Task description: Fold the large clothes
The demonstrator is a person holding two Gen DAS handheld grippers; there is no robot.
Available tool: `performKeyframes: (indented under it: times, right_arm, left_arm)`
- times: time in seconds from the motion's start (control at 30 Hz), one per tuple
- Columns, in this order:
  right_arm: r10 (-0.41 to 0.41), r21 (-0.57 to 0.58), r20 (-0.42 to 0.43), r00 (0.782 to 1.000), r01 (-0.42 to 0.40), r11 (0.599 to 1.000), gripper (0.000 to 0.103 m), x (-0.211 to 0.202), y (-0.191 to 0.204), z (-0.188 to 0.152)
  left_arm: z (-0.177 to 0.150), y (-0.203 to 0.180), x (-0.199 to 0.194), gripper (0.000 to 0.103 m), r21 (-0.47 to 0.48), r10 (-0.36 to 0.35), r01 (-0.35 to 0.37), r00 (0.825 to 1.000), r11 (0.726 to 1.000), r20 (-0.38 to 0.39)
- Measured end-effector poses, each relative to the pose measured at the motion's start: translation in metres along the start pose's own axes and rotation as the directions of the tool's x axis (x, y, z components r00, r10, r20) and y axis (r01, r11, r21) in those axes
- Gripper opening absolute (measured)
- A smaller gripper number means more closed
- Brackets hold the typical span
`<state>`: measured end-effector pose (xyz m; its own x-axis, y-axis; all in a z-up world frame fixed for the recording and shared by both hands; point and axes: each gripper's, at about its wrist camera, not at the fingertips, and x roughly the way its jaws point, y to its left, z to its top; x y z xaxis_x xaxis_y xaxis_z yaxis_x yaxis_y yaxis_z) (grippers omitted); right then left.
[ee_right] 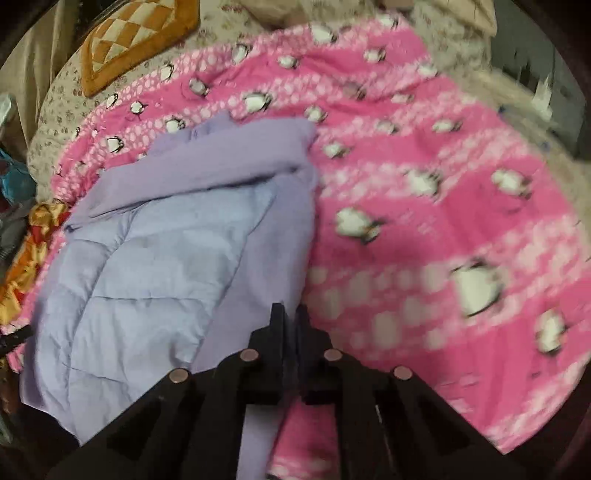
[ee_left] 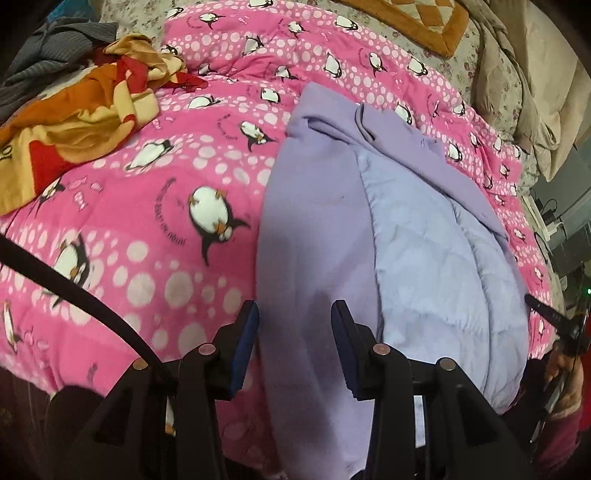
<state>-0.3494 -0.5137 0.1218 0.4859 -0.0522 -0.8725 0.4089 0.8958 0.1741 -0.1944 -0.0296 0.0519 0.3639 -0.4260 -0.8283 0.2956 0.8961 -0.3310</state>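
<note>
A large lilac padded garment [ee_left: 369, 229] lies on a pink penguin-print blanket [ee_left: 155, 206], its quilted lining facing up. My left gripper [ee_left: 293, 314] is open, its jaws wide apart just above the garment's near left edge, holding nothing. In the right wrist view the same garment [ee_right: 166, 236] lies to the left on the blanket [ee_right: 424, 221]. My right gripper [ee_right: 291, 314] has its jaws close together at the garment's near right edge; the blur hides whether fabric is pinched. The right gripper also shows at the edge of the left wrist view [ee_left: 554, 317].
A crumpled orange, red and yellow cloth [ee_left: 81, 110] and a grey striped garment [ee_left: 55, 51] lie at the far left. An orange patchwork cushion [ee_left: 417, 18] sits at the head of the bed. Beige bedding [ee_left: 532, 92] is piled at the right.
</note>
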Motion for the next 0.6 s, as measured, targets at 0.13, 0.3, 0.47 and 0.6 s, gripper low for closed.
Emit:
performKeyframes:
  times: [0.13,0.3,0.47,0.6]
  right_arm:
    - [0.026,0.062,-0.041,0.999,-0.024,0.998,0.005,0.003,-0.017,-0.002]
    - [0.219,0.171,-0.091,0.971,-0.202,0.964,0.058,-0.008,-0.021,-0.024]
    - [0.256,0.097,-0.177,0.95,-0.242,0.965,0.059,-0.013,-0.004,-0.055]
    - [0.28,0.072,-0.23,0.932,-0.27,0.96,0.062,-0.007,0.005,-0.077]
  left_arm:
    - [-0.011,0.002,-0.003,0.011,-0.008,-0.015,0.015,1.0,1.0,-0.019]
    - [-0.023,-0.001,-0.002,0.018,-0.009,-0.034,0.034,0.999,0.999,-0.04]
    - [-0.032,-0.009,0.0,0.019,0.013,-0.039,0.04,0.998,0.999,-0.058]
    - [-0.036,-0.01,0.002,0.019,0.025,-0.038,0.04,0.996,0.999,-0.077]
